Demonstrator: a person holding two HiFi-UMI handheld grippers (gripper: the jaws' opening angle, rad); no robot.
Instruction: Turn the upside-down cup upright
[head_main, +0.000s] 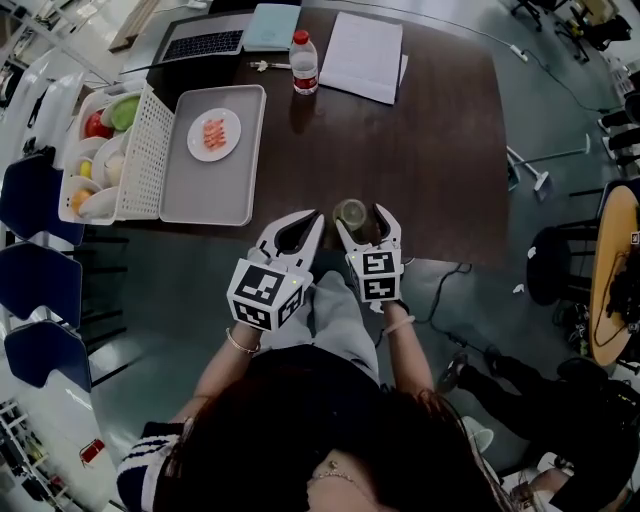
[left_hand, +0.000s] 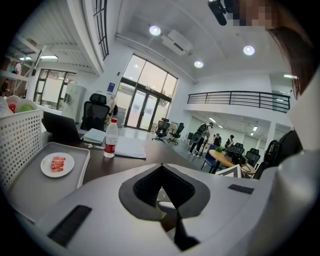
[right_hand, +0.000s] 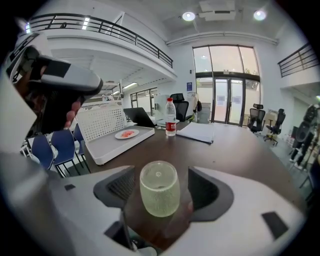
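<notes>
The cup (right_hand: 159, 188), a pale green, bumpy glass one, stands mouth-down with its base uppermost on the dark brown surface (head_main: 420, 160), close to the near edge. It sits between the jaws of the right tool (head_main: 362, 222), which are spread wide; the right gripper view shows a gap of bare surface on each side of the glass, so neither jaw touches it. From the head view the cup is only partly visible, its right side tucked behind one jaw. The left tool (head_main: 308, 222) is held just beside the right one, over the near edge, with its jaws brought together at the tips and nothing gripped. Its own white body fills the lower half of the left gripper view, and what shows through the dark opening between the pads is too murky to identify; the cup does not appear there. Farther back on the left lies a grey tray (head_main: 190, 195) carrying a white plate (head_main: 214, 134) of pink pieces too small to name. Touching the tray's left side is a white perforated basket (head_main: 145, 150), its contents partly cut off. A red-capped bottle (head_main: 304, 62), white papers (head_main: 362, 55) and a laptop (head_main: 200, 45) lie at the far end.
</notes>
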